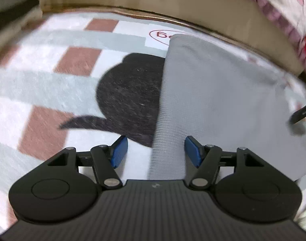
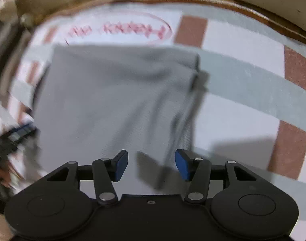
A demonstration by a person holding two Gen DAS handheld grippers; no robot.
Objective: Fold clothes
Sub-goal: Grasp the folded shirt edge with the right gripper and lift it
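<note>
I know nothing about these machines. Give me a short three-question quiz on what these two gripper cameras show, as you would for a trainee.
1. True or false: the left gripper is clamped shut on the grey garment.
2. Multiple choice: what lies beneath the grey garment? A) a bare wooden floor B) a checked blanket with reddish-brown squares C) a metal tray
3. Fill in: the pads on the right gripper are coloured ____.

Key:
1. False: both grippers are open, with the cloth lying loose between the pads.
2. B
3. blue
</note>
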